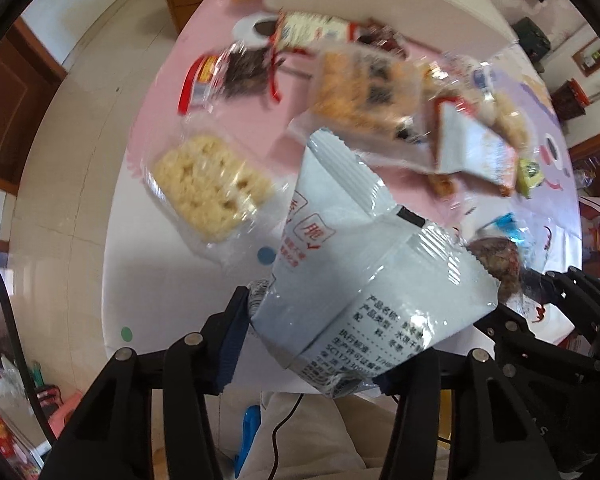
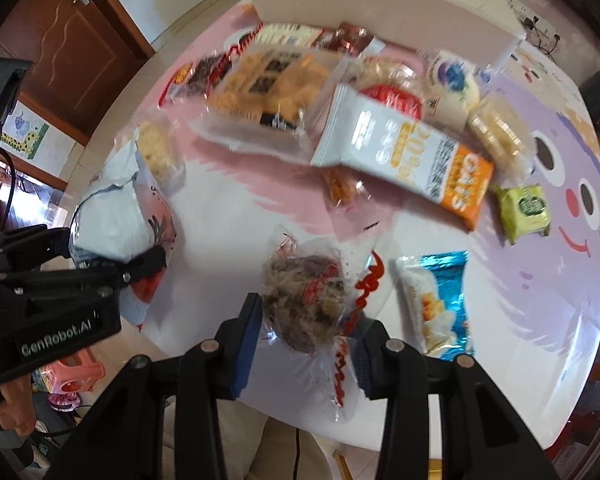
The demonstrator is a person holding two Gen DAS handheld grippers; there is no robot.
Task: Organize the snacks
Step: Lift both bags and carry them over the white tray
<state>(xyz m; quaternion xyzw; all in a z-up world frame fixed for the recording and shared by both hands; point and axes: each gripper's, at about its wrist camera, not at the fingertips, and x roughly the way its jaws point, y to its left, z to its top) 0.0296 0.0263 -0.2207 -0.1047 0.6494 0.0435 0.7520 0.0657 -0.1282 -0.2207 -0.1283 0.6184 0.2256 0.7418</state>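
Snacks (image 2: pixel 404 152) scattered near white box (image 2: pixel 380 4) | left gripper (image 1: pixel 312 344) clamps white pouch (image 1: pixel 364 272), lifted for sorting | right gripper (image 2: pixel 304 320) grasps brown cake pack (image 2: pixel 304 300)

2 tongs (image 2: pixel 304 344), 1 white box (image 2: pixel 380 4), 1 round table (image 2: pixel 500 320)

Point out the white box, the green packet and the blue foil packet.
white box (image 2: pixel 380 4), right wrist view, front wall.
green packet (image 2: pixel 525 209), right wrist view, centre.
blue foil packet (image 2: pixel 440 304), right wrist view, middle.
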